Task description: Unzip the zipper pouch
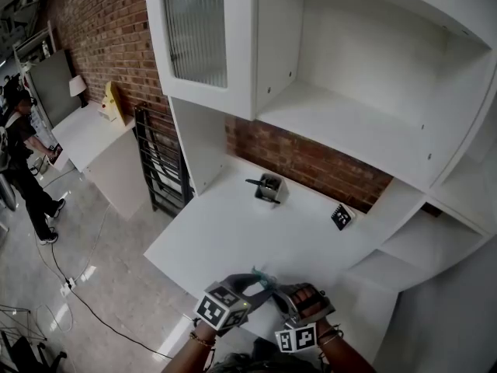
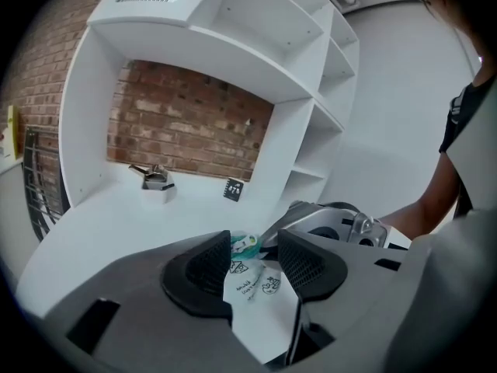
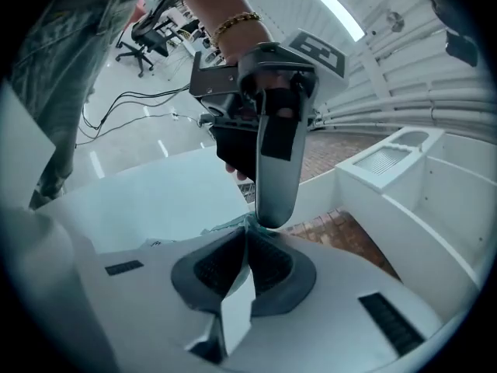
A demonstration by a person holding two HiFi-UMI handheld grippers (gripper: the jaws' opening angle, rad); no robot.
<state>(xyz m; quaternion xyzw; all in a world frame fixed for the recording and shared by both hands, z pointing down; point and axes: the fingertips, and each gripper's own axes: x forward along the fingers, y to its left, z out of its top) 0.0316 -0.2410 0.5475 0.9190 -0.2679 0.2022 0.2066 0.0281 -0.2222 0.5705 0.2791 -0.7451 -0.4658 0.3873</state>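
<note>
Presently we note the right gripper [image 3: 247, 238] clamped tight on an edge of the white pouch [image 2: 255, 290], held over the bench [image 1: 233, 231] at its front edge. Left gripper [image 2: 256, 256] part-open, pads either side of the pouch, teal zip pull [image 2: 245, 245] at its tips. Pouch print: small cartoons and script, unreadable. Black-patterned card [image 1: 341, 217] near the back edge.

The pouch [image 2: 252, 286] is over the front part of the table [image 1: 225, 239]. Further back, near the brick wall [image 1: 311, 164], stands a small box [image 1: 269, 188], with a card [image 1: 341, 217] to its right.
</note>
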